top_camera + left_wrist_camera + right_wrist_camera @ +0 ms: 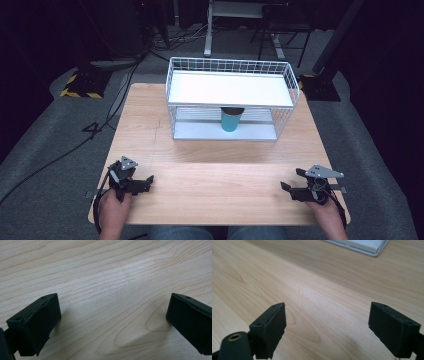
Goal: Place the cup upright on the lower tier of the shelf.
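A teal cup (231,120) with a dark rim stands upright on the lower shelf of a white wire rack (231,98) at the back of the wooden table (215,170). My left gripper (145,181) rests near the front left corner, held by a hand, its jaws open over bare wood (112,312). At the front right corner my right gripper (290,182) is also open and holds nothing (327,322). Both grippers are far from the cup. A corner of the rack's base (362,246) shows in the right gripper view.
The rack's top shelf is a plain white board (227,89). Beyond the table, on the grey floor, are cables (115,100), a desk leg (208,35) and black stands with yellow-striped bases (80,85).
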Demonstrator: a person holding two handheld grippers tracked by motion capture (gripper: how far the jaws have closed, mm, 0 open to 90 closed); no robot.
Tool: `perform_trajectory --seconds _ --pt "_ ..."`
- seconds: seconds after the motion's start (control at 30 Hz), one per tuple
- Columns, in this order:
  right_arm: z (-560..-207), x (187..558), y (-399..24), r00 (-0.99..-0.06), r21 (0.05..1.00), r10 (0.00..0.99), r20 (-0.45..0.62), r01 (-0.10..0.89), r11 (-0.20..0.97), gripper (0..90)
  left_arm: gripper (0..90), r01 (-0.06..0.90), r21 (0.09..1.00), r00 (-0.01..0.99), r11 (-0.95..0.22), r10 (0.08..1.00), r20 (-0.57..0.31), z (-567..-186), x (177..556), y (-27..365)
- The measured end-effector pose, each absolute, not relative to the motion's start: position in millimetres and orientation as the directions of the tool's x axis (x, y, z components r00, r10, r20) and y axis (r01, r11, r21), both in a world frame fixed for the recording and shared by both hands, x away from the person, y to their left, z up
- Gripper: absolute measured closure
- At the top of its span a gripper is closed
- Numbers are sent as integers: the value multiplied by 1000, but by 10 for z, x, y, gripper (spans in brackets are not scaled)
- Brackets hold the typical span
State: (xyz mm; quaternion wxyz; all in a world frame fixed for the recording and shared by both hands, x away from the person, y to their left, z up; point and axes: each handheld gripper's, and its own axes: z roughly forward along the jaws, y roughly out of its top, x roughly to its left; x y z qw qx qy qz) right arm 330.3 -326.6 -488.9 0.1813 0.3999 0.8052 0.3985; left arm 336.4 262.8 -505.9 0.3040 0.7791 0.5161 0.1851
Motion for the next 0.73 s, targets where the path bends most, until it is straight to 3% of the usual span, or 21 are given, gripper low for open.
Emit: perform_trajectory --seconds 0.27,0.43,0.53,0.73 --pt "-5025 3303 -3262 -608 740 793 -15 527 418 148 1 692 665 398 -283 917 -25 -5059 3364 2628" --pt "-5048 3319 -3254 -593 731 805 -18 541 415 91 1 691 665 398 -283 917 -24 -5059 3364 2629" --pt "-5058 3351 -3259 -565 713 825 -8 575 401 0 1 691 665 398 -283 917 -23 -5059 3363 2629" --pt "-5059 3360 -3264 -567 709 824 -5 579 403 0 1 691 665 398 -283 917 -23 -5059 3364 2629"
